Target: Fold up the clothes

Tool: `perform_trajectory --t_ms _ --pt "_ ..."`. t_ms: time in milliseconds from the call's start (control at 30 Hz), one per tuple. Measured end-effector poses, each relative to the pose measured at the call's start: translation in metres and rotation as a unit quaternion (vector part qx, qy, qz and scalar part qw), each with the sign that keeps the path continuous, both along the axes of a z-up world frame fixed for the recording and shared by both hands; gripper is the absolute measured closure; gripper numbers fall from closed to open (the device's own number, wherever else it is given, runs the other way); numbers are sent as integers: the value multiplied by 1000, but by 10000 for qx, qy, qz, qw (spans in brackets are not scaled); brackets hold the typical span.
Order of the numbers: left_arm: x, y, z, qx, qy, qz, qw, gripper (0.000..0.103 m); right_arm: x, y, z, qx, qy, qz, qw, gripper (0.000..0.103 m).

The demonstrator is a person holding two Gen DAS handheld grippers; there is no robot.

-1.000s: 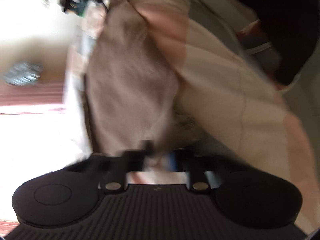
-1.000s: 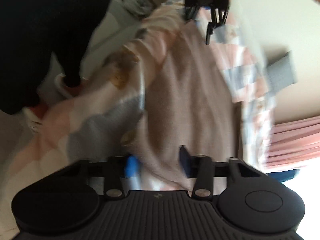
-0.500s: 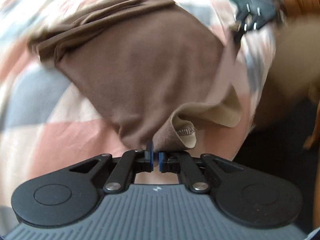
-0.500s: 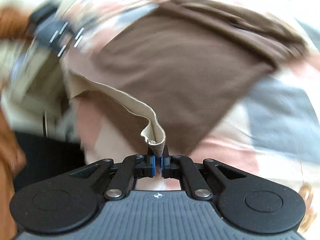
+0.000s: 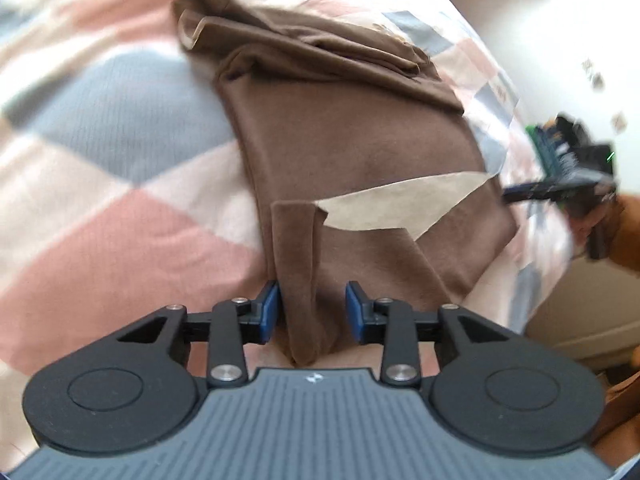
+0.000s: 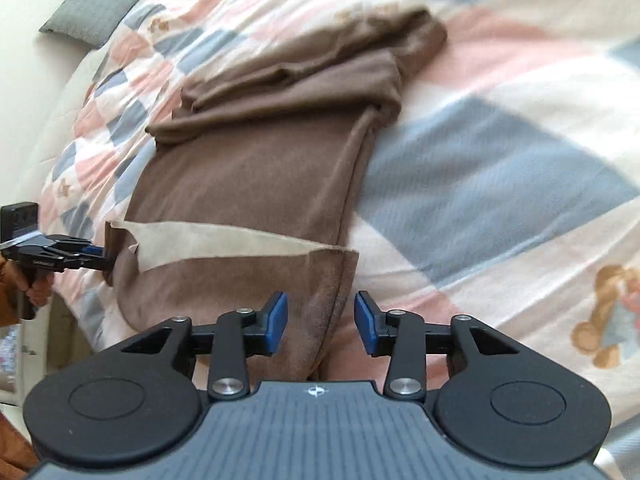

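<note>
Brown garment point(image 5: 352, 148) lies on the quilt point(image 5: 120, 128), corners between parted fingers point(image 5: 269, 311).

Garment: brown garment point(image 6: 256, 168), spread on the bed, far end bunched, pale lining turned up along the near hem.
Right gripper point(image 6: 321, 322): jaws apart, just been opening; a brown fold lies between the blue pads, unpressed.
Left gripper point(image 6: 98, 258): at the hem's left corner, held by a hand point(image 6: 38, 286).
Bedding: checked quilt point(image 6: 500, 152), pink, blue, cream.
Far left: grey cushion point(image 6: 90, 14).
</note>
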State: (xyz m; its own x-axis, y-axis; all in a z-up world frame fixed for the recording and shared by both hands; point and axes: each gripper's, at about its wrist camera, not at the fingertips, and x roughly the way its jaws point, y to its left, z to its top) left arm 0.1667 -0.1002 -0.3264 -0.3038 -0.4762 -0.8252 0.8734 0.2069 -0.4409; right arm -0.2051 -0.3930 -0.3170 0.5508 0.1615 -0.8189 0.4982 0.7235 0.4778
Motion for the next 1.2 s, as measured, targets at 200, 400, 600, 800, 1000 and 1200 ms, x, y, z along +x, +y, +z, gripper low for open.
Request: perform_trajectory --t_ms 200,400,600,800,1000,1200 --pt "-5 7 16 -233 -604 -85 9979 73 19 22 42 -1799 -135 996 9785 60" --pt "-12 -1 13 -218 -658 -373 9969 98 48 42 37 -2284 -98 2415 9431 61" --pt "-15 2 17 -354 -1006 -534 9929 100 64 57 18 -2560 32 3500 9011 76" --pt "-3 20 29 -617 -1061 -23 9924 100 57 53 28 -2663 -261 3332 9041 103" --pt "8 17 12 -180 -919 594 9938 92 52 40 21 -2521 -79 2680 9298 103" --pt "8 12 40 -457 -765 551 9945 78 47 47 21 -2462 -106 2534 9354 103"
